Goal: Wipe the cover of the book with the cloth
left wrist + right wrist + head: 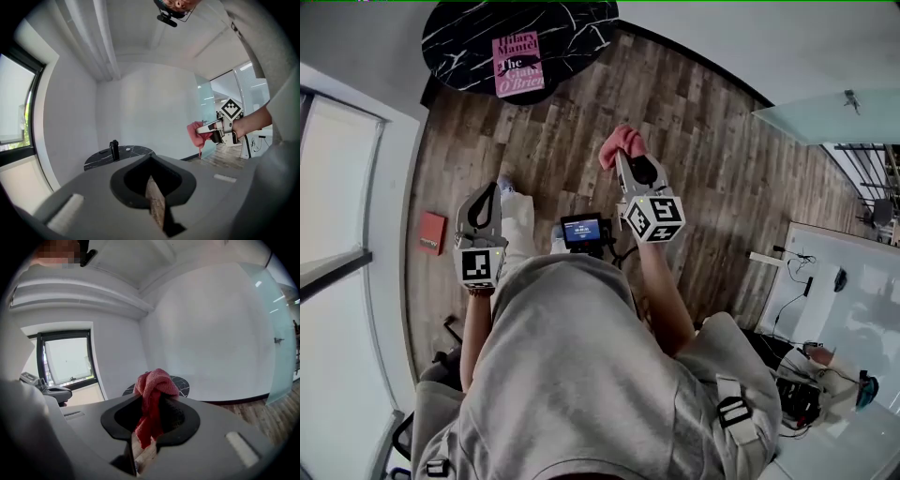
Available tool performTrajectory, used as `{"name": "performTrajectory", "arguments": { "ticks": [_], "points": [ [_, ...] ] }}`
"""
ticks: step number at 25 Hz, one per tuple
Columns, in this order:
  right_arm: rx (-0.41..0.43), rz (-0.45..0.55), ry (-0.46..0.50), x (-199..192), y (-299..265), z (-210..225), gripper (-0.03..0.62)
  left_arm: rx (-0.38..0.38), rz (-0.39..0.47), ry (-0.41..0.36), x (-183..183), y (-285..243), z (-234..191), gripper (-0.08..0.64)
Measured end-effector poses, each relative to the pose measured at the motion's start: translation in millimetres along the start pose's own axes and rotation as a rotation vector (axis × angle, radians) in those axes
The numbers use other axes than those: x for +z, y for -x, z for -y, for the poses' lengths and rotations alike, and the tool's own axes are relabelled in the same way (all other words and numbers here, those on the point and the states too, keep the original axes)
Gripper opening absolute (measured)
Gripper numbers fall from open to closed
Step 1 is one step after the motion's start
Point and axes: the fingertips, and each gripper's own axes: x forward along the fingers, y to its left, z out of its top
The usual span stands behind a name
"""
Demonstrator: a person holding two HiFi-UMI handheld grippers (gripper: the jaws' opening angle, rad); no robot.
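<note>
The book (517,64) is pink, the table (572,28) black with white veins, the cloth (621,143) pinkish red.

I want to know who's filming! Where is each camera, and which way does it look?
Head view: on the person's head, looking steeply down at the floor and the book on the table; shows hoodie, left gripper, right gripper holding the cloth.
Left gripper view: on the left gripper, looking over its shut jaws at table and wall; shows the right forearm.
Right gripper view: on the right gripper, looking past the clamped cloth at table and window; shows the left gripper.
Shared: all three see the table.
</note>
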Motion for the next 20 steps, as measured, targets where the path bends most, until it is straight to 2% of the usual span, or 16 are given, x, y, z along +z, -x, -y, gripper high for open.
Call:
{"name": "performTrajectory", "arguments": {
  "ticks": [3,7,13,15,20],
  "points": [
    [-0.019,-0.006,-0.007,16,-42,-3,0.109,-0.009,0.031,0.013,4,-34,-37,0.000],
    [-0.032,-0.017,-0.002,40,-98,-18,0.109,-0.057,0.021,0.025,1,-84,-92,0.000],
    [-0.039,-0.033,0.002,76,-165,-30,0.109,-0.167,0.002,-0.053,14,-142,-158,0.000],
    [-0.049,-0.036,-0.009,82,-188,-28,0.109,-0.166,-0.024,-0.065,10,-162,-182,0.000],
    [-0.015,-0.075,-0.035,80,-249,-12,0.109,-0.108,-0.095,-0.004,-11,-197,-219,0.000]
  ]
}}
